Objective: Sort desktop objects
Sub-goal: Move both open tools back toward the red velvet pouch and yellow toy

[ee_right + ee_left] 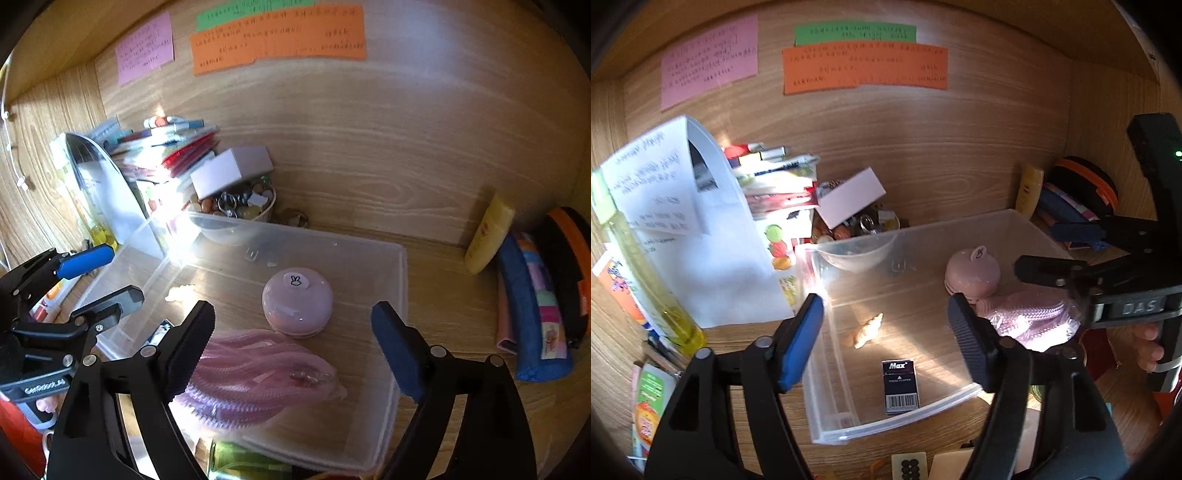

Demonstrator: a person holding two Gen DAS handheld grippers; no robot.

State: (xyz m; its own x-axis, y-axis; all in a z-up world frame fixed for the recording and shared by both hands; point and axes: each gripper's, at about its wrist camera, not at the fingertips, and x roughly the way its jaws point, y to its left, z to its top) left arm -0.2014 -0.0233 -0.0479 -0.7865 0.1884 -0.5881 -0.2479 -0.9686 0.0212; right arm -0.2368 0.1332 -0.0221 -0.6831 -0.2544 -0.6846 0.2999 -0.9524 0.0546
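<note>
Both grippers hang over the clear plastic bin [923, 236] at mid-frame, and nothing is in either one. The left gripper [886, 332] stands wide, its jaws straddling the bin's left wall, with a small seashell [868, 329] and a dark Max box [900, 386] lying on the bin floor between them. The right gripper [293, 350] is wide too, above a pink coiled bundle [258, 376]. Just behind the bundle sits a round pink case [297, 301].
</note>
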